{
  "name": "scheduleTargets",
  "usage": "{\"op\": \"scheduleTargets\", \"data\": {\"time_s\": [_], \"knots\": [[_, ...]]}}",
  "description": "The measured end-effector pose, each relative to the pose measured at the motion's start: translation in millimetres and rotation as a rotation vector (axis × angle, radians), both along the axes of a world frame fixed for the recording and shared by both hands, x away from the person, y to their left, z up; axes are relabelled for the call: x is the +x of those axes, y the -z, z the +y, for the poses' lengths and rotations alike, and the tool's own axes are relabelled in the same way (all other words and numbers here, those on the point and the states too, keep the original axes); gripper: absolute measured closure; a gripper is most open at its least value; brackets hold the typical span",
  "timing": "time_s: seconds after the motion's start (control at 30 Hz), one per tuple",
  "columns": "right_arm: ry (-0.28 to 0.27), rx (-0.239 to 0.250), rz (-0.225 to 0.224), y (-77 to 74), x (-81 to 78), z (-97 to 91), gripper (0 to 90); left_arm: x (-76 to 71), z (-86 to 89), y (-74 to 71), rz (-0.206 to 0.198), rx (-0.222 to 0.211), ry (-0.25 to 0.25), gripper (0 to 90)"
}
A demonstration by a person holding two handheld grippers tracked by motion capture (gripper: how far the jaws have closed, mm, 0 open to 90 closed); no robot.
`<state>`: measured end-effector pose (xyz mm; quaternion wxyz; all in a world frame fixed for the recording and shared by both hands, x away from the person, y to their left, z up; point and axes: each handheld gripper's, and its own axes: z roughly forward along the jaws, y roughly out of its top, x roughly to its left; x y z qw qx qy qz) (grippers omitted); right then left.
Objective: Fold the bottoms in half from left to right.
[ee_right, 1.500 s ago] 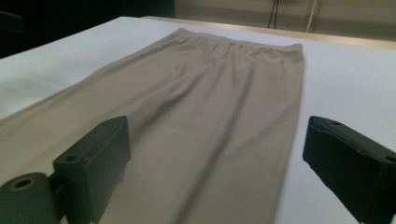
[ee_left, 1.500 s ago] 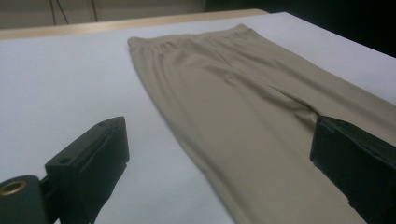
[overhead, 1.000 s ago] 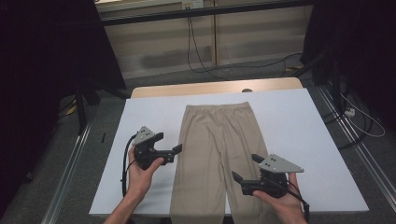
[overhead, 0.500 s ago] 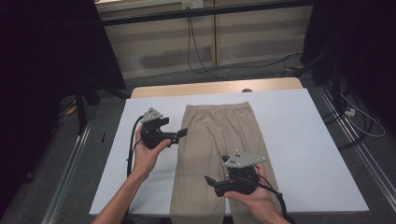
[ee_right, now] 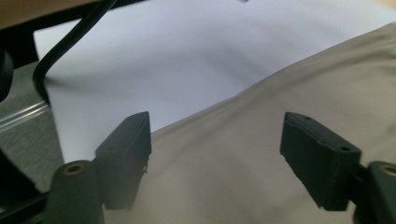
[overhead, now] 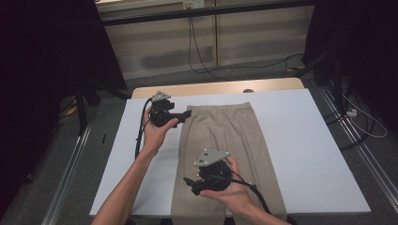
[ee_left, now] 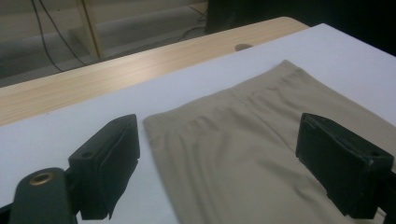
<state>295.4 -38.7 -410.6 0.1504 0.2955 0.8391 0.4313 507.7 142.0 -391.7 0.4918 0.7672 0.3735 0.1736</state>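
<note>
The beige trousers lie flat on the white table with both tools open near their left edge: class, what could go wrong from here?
1. The left tool, open at the waistband corner of the beige trousers, may pinch only one layer.
2. The right tool, open above the leg edge, could drag and wrinkle the fabric on the white table.

A pair of beige trousers (overhead: 225,154) lies flat on the white table cover (overhead: 309,140), folded lengthwise so one leg rests on the other. The gathered elastic waistband (overhead: 218,108) is at the far end, and the legs run straight toward the near edge of the table, widening slightly. The fabric is smooth, with only faint creases below the waist. The left gripper view shows the waistband corner (ee_left: 154,122) lying squarely on the cover
</note>
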Motion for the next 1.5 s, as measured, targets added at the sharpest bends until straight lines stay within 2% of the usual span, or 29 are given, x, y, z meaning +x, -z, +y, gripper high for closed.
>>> {"op": "scheduleTargets", "data": {"time_s": [0.07,0.1,0.13,0.17,0.2,0.27,0.33,0.37,0.53,0.57,0.63,0.67,0.7,0.77,0.87,0.93,0.97,1.0,1.03,1.2,1.33,1.4,1.43,1.47,1.5], "knots": [[-0.007,-0.002,0.007,2.9,0.9,4.2,29.8,2.3,1.1,1.1,-0.001,-0.006,-0.012,13.6],[-0.013,-0.011,0.022,9.0,2.4,13.1,36.2,4.5,2.3,2.0,-0.005,-0.008,-0.021,13.5],[-0.013,-0.011,0.022,9.0,2.4,13.1,36.2,6.2,3.3,3.0,-0.008,-0.008,-0.033,13.5],[-0.040,-0.001,0.052,16.2,1.6,22.3,45.0,8.8,4.2,5.2,-0.003,-0.018,-0.039,13.1],[-0.040,-0.001,0.052,16.2,1.6,22.3,45.0,8.8,4.2,5.2,-0.003,-0.018,-0.039,13.0],[-0.067,-0.016,0.075,28.4,-3.3,36.7,51.4,9.5,2.7,7.9,0.003,-0.015,-0.035,12.1],[-0.081,-0.018,0.082,31.8,-5.5,41.4,53.4,9.4,0.0,10.3,0.003,0.010,-0.030,11.5],[-0.091,-0.038,0.083,38.1,-9.6,51.0,55.2,9.1,-1.4,11.2,0.002,0.010,-0.028,11.3],[-0.085,-0.058,0.088,48.6,-13.6,64.4,51.7,7.1,-5.6,13.5,0.016,0.035,-0.009,9.9],[-0.079,-0.072,0.095,52.4,-14.3,68.8,46.6,6.6,-6.6,13.7,0.016,0.037,-0.009,9.9],[-0.077,-0.090,0.081,54.4,-19.2,73.6,39.8,5.9,-7.7,13.8,0.012,0.042,-0.013,9.9],[-0.077,-0.090,0.081,54.4,-19.2,73.6,39.8,5.9,-7.7,13.8,0.012,0.042,-0.013,9.8],[-0.057,-0.111,0.055,56.5,-24.5,77.2,39.6,6.2,-6.7,14.6,0.011,0.054,-0.009,9.8],[-0.050,-0.111,0.053,57.3,-25.5,77.7,40.5,6.1,-7.4,15.6,0.017,0.044,-0.016,9.8],[-0.027,-0.109,0.043,56.0,-28.0,73.1,63.5,6.6,-6.3,17.0,0.038,0.053,-0.016,9.2],[-0.020,-0.109,0.040,56.4,-29.1,70.5,69.2,7.5,-6.4,18.0,0.040,0.045,-0.029,9.1],[-0.015,-0.106,0.041,56.1,-29.8,70.0,78.1,8.5,-5.9,18.0,0.039,0.052,-0.031,9.1],[-0.015,-0.106,0.041,56.1,-29.8,70.0,78.1,8.5,-5.9,18.0,0.039,0.052,-0.031,9.1],[-0.015,-0.109,0.042,55.3,-30.5,69.6,89.2,8.9,-6.3,18.3,0.039,0.037,-0.039,9.1],[0.010,-0.093,0.071,50.6,-31.8,59.5,90.0,10.5,-5.7,18.9,0.033,0.046,-0.040,9.2],[0.038,-0.108,0.048,50.3,-40.9,47.5,89.6,11.5,-5.9,20.7,0.043,0.043,-0.048,9.2],[0.056,-0.121,0.032,51.8,-40.8,43.3,80.8,12.4,-5.3,21.4,0.046,0.049,-0.044,9.2],[0.068,-0.127,0.024,52.5,-40.3,42.0,74.3,12.7,-6.7,22.5,0.046,0.032,-0.050,9.2],[0.068,-0.127,0.024,52.5,-40.3,42.0,74.3,13.6,-6.7,23.2,0.044,0.041,-0.050,9.2],[0.068,-0.135,0.019,53.1,-39.6,42.1,68.4,14.5,-7.0,24.1,0.044,0.041,-0.052,9.3]]}}
